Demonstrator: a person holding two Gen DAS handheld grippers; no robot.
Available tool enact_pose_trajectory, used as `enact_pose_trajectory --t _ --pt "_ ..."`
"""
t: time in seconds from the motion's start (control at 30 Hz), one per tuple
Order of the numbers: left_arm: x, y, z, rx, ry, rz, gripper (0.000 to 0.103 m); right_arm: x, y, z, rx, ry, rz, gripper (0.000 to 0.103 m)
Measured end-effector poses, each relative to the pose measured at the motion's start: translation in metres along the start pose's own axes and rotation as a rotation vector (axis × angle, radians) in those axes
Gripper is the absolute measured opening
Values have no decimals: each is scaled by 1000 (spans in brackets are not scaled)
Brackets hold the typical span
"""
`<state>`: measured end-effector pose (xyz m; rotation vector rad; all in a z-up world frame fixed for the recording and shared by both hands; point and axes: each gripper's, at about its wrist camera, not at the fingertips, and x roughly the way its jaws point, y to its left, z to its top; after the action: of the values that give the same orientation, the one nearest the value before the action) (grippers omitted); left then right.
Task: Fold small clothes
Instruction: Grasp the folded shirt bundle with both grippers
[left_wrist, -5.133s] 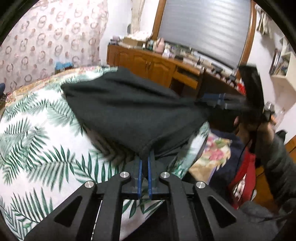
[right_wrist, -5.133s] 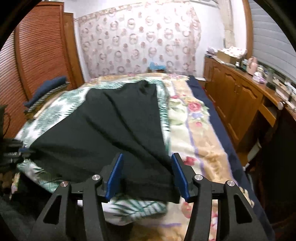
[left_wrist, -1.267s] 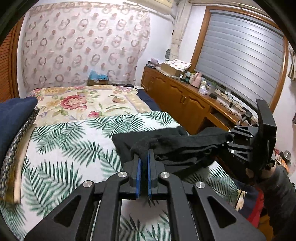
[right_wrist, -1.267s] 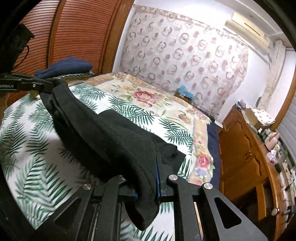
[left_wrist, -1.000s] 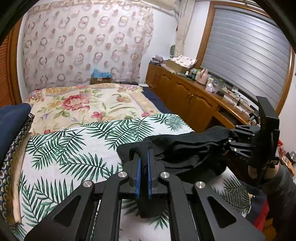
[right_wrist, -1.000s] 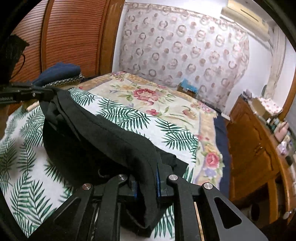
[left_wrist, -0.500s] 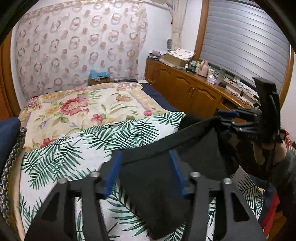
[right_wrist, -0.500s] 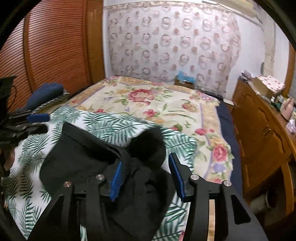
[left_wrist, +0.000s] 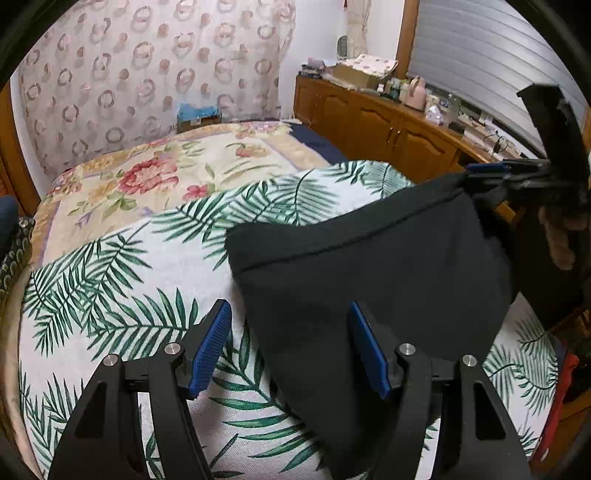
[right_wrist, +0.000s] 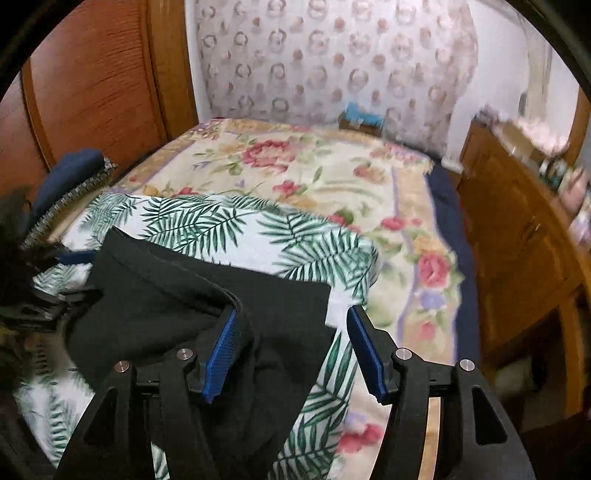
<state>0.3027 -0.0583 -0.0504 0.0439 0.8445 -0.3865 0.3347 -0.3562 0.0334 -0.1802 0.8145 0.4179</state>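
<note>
Now we hold both grippers spread wide and gripping nothing: the left gripper (left_wrist: 290, 345) has its blue pads either side of the near end of the black garment (left_wrist: 369, 266), and the right gripper (right_wrist: 291, 349) has cloth draped over its left pad (right_wrist: 221, 354). Folded, the garment (right_wrist: 207, 295) lies on the palm-leaf sheet (left_wrist: 110, 280), near the bed's front edge. Beyond it are a floral blanket (right_wrist: 314, 173) and wooden cabinets (left_wrist: 376, 125).
</note>
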Motion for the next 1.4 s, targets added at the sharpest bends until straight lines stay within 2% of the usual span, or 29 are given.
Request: enact_pose_trajectory --t 0.07,0.17,0.23,0.33,0.6,0.77,1.0,1.07,1.13,1.4 --pt "3 0 -2 -3 9 -3 67 -8 -9 2 46 -14 66 62" --pt "5 -2 -3 -1 15 4 67 -23 -19 6 102 -77 116 62" --pt "7 -3 -3 0 20 6 67 -33 -24 7 142 -123 103 62" --pt "11 -2 -5 -5 32 4 67 -44 -27 9 154 -168 41 62" --pt "17 4 -6 -36 43 -21 71 -37 2 -24 108 -79 55 61" --pt "19 6 -3 -40 54 -31 71 -5 -2 -41 154 9 59 62" --pt "24 12 6 -52 70 -63 71 19 -6 -38 198 37 94 64" --pt "26 12 8 -50 71 -83 65 25 -8 -37 206 37 109 64" --pt "27 11 10 -53 71 -109 54 25 -10 -36 215 29 127 64" --pt "29 5 11 -43 71 -117 40 25 -9 -50 229 -3 180 64"
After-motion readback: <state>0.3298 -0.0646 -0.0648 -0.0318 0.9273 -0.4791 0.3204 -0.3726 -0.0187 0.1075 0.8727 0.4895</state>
